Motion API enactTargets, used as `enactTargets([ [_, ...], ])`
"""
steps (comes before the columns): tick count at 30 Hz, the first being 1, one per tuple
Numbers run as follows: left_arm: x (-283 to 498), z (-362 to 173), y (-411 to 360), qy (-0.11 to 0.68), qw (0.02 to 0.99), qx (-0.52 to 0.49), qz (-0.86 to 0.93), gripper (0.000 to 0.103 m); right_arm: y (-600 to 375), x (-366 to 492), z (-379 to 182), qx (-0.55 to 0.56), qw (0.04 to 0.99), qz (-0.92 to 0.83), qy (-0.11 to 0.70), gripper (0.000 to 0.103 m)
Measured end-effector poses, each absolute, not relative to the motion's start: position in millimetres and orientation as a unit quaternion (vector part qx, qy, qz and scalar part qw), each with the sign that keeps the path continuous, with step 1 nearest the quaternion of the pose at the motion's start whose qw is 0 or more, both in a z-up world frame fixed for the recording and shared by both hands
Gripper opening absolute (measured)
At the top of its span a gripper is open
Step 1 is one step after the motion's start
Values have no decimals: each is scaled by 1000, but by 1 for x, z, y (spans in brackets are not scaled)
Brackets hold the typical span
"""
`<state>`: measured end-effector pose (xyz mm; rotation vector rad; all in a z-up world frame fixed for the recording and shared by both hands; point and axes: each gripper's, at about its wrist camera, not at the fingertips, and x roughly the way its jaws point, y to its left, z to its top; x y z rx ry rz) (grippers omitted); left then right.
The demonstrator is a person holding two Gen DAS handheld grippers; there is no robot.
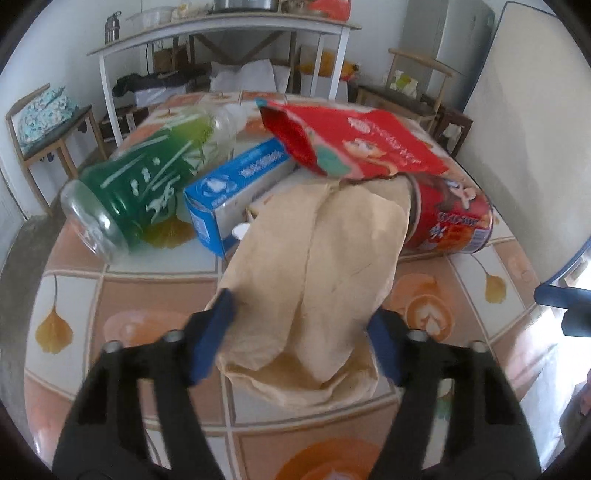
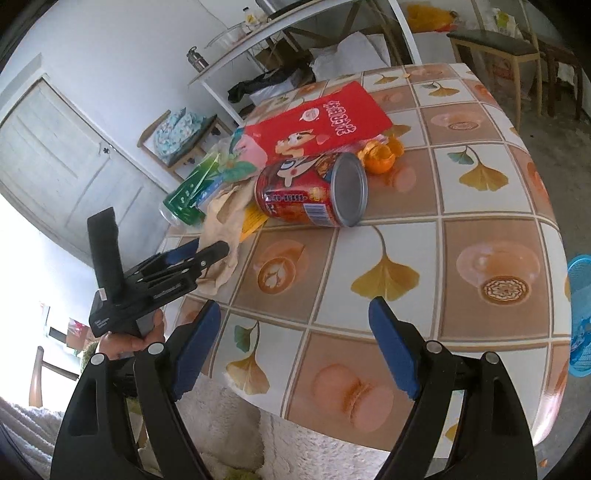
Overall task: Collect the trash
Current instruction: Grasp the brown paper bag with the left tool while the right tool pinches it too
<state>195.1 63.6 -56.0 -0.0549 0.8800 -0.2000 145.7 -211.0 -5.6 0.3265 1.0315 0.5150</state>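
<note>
A crumpled brown paper bag (image 1: pixel 310 280) lies on the table between the blue pads of my left gripper (image 1: pixel 299 321), whose jaws stand wide on either side of it. Behind it lie a green-labelled clear bottle (image 1: pixel 144 181), a blue box (image 1: pixel 236 181), a red snack bag (image 1: pixel 351 140) and a red can (image 1: pixel 454 218) on its side. In the right wrist view, my right gripper (image 2: pixel 295 336) is open and empty above the near table edge. The can (image 2: pixel 314 192), red bag (image 2: pixel 325 122), paper bag (image 2: pixel 225 225), orange peel (image 2: pixel 380 155) and left gripper (image 2: pixel 207 251) show there.
The table (image 2: pixel 480 229) has a tiled leaf-pattern cloth. A blue basket (image 2: pixel 580 314) stands beside its right edge. Wooden chairs (image 1: pixel 48 125), a white shelf table (image 1: pixel 221 29) and a mattress (image 1: pixel 535 110) stand around the room.
</note>
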Motion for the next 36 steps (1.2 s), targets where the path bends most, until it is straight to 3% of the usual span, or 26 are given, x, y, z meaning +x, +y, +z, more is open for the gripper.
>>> enactTargets([
  [4,187,-57,69,419,901,-39,-104,33,-209,147,-7,153,824,240,489,80],
  [6,184,-58,70,422,900,-40,-106,16,-208,148,-8,153,824,241,490,80],
  [9,174,-56,75,416,902,-49,-109,6,-207,147,-6,152,825,244,487,80],
  [18,118,-44,74,383,914,-16,-130,4,-197,135,17,141,838,276,449,80],
  [24,88,-59,48,395,906,71,-137,4,-158,137,28,134,819,342,442,52],
  [29,74,-56,31,373,908,95,-168,4,-123,146,1,117,794,356,479,25],
  [32,72,-53,29,362,909,83,-187,4,-120,157,-30,123,775,331,524,14],
  [36,71,-55,31,352,909,53,-216,4,-127,161,-55,151,745,329,561,11],
])
